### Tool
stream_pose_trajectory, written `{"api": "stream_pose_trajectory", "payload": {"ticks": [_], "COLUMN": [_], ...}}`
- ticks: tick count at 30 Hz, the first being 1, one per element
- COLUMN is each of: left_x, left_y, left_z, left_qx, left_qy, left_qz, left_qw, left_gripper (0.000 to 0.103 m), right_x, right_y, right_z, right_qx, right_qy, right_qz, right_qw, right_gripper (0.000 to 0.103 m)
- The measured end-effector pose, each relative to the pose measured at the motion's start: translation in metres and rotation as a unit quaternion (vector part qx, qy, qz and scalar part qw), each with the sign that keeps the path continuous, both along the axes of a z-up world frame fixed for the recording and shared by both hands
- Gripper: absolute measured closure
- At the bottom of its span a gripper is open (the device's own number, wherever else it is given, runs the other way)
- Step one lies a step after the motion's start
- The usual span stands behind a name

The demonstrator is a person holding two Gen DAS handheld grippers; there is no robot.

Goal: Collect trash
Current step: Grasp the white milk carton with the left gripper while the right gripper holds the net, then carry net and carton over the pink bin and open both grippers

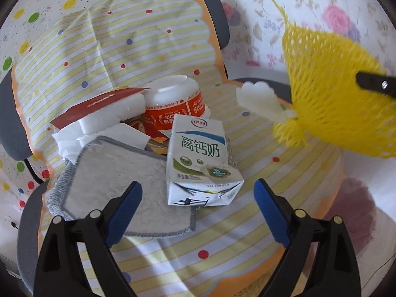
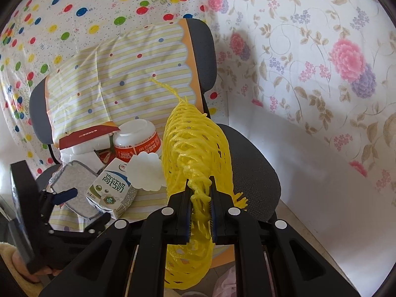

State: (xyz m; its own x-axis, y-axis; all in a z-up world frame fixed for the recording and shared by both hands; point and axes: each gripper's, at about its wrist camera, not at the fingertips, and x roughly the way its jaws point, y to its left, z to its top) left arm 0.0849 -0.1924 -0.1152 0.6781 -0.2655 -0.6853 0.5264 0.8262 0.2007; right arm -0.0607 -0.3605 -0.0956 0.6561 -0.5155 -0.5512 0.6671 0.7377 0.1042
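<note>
A white milk carton point(image 1: 198, 163) point(image 2: 109, 188) lies on a grey pad point(image 1: 111, 180) on the chair seat. My left gripper point(image 1: 199, 193) point(image 2: 81, 208) is open, and the carton's near end sits between its blue fingertips point(image 1: 131, 203) without touching them. Behind the carton are a white jar with an orange label point(image 1: 173, 99) point(image 2: 136, 141), on its side, and a red-and-white box point(image 1: 99, 109). My right gripper point(image 2: 200, 193) is shut on a yellow foam net point(image 2: 195, 148) point(image 1: 341, 99), held up to the right. A white foam piece point(image 1: 262, 101) point(image 2: 146, 173) sticks out beside the net.
The trash rests on an office chair point(image 2: 252, 163) draped with a yellow-striped dotted sheet point(image 1: 111, 44). White crumpled paper point(image 1: 71, 141) lies under the box. Floral wallpaper point(image 2: 321, 74) is at the right, a dotted cloth point(image 2: 74, 5) behind. A person's hand point(image 2: 24, 272) holds the left gripper.
</note>
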Motion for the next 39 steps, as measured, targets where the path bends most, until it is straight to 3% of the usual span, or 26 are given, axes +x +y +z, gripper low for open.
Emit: {"api": "stream_pose_trajectory", "payload": {"ticks": [3, 6, 7, 12, 16, 20, 24, 31, 36, 39], "left_x": [0.01, 0.018, 0.017, 0.009, -0.011, -0.043, -0.077, -0.127, -0.143, -0.142], "left_y": [-0.008, -0.012, -0.011, 0.004, 0.023, 0.034, 0.03, -0.013, -0.035, -0.037], "left_z": [-0.014, -0.024, -0.024, -0.004, 0.038, 0.078, 0.092, 0.055, 0.028, 0.022], "left_qx": [0.016, 0.027, 0.023, -0.053, -0.128, -0.168, -0.194, -0.206, -0.187, -0.18], "left_qy": [0.001, 0.007, 0.004, 0.014, 0.012, -0.005, -0.014, 0.024, 0.05, 0.061], "left_qz": [0.016, 0.022, 0.022, 0.008, -0.012, -0.032, -0.057, -0.135, -0.161, -0.163], "left_qw": [0.9997, 0.9994, 0.9995, 0.9985, 0.9916, 0.9852, 0.9793, 0.9688, 0.9679, 0.968], "left_gripper": [0.014, 0.03, 0.031, 0.035, 0.036, 0.036, 0.035, 0.035, 0.035, 0.035], "right_x": [-0.002, -0.003, -0.004, -0.01, -0.027, -0.06, -0.095, -0.149, -0.161, -0.163], "right_y": [-0.003, -0.006, -0.006, -0.007, -0.002, 0.01, 0.027, 0.04, 0.026, 0.011], "right_z": [-0.002, -0.005, -0.006, -0.008, 0.003, 0.016, 0.013, -0.036, -0.086, -0.114], "right_qx": [0.004, 0.008, 0.008, 0.008, -0.007, -0.016, -0.02, 0.015, 0.051, 0.085], "right_qy": [0.0, 0.001, 0.001, -0.003, -0.018, -0.022, 0.004, 0.062, 0.092, 0.097], "right_qz": [0.001, 0.002, 0.001, -0.011, -0.027, -0.043, -0.069, -0.125, -0.147, -0.154], "right_qw": [1.0, 1.0, 1.0, 1.0, 0.999, 0.999, 0.997, 0.99, 0.984, 0.98], "right_gripper": [0.091, 0.091, 0.091, 0.091, 0.091, 0.091, 0.091, 0.087, 0.087, 0.071]}}
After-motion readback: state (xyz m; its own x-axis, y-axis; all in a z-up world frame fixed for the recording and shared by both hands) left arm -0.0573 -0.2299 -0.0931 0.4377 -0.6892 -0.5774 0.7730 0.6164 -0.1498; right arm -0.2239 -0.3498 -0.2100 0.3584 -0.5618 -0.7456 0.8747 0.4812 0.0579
